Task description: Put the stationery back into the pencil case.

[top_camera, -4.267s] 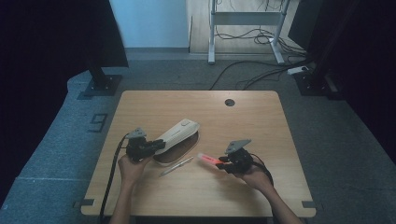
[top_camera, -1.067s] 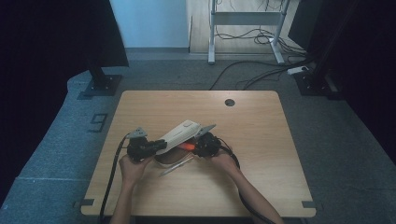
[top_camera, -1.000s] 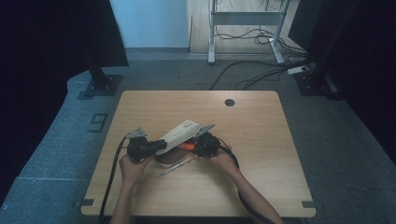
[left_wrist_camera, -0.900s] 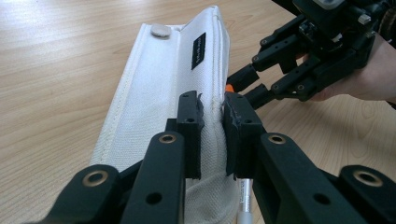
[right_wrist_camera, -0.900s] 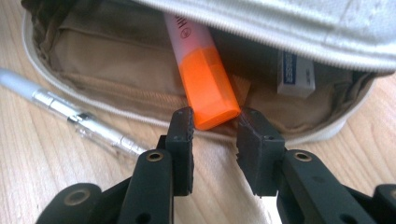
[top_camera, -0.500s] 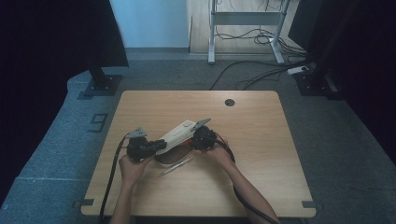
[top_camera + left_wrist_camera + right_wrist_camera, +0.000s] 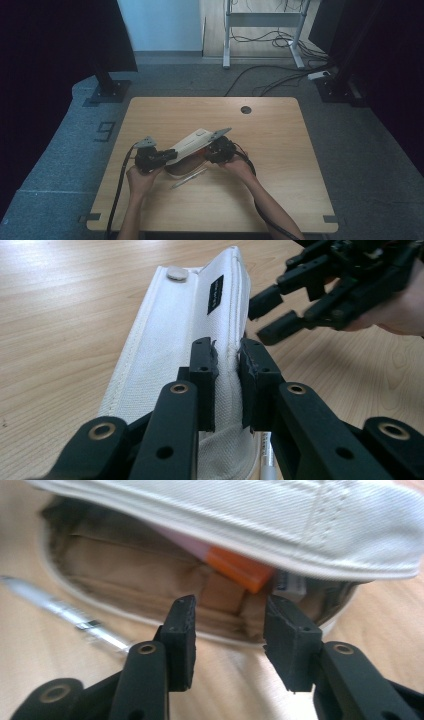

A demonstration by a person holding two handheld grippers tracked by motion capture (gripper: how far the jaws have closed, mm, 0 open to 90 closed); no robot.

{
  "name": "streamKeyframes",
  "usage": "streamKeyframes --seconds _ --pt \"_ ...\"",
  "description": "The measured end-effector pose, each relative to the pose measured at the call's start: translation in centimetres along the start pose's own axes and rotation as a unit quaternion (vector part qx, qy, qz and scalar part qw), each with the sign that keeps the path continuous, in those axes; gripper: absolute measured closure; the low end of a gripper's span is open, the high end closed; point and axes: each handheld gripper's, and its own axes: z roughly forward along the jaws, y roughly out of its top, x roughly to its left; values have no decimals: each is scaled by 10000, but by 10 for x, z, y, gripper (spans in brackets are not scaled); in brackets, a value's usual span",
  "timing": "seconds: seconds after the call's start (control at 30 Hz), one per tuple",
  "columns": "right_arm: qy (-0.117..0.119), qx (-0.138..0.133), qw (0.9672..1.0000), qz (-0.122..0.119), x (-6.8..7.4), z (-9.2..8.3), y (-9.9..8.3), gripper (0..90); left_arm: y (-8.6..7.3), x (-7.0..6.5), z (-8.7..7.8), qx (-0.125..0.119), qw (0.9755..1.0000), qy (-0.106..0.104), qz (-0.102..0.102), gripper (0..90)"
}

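A white fabric pencil case [image 7: 192, 141] lies on the wooden table [image 7: 280, 150], its flap [image 7: 170, 335] lifted. My left gripper [image 7: 227, 375] is shut on the flap's edge and holds it up. Under the raised flap [image 7: 250, 515] the tan inside shows, with an orange and pink item [image 7: 240, 567] lying in it. My right gripper [image 7: 230, 625] stands at the case's mouth; its jaws have just been opening and nothing is between them. In the high view the left gripper [image 7: 167, 156] and right gripper [image 7: 209, 151] face each other across the case.
A silver pen [image 7: 189, 178] lies on the table just in front of the case, also seen as a blurred pen [image 7: 60, 610] to the left of the right jaws. A round cable hole [image 7: 245, 109] sits near the table's far edge.
The right gripper carried the orange and pink item from the table's right side to the case's mouth. The item now lies inside and the jaws stand wider. The left hand kept still.
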Motion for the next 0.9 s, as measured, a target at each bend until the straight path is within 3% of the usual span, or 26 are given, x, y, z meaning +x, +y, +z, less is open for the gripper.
streamKeyframes --seconds 0.2,0.47,0.9 --pt "248 39 9996 -110 11 -3 -9 494 -1 3 -4 -23 10000 41 -32 777" --pt "397 56 9987 -310 27 1 -14 428 -3 7 -7 -52 9999 63 -89 776" --pt "807 129 9947 -626 42 24 -15 393 -3 8 -10 -59 9999 92 -120 776"
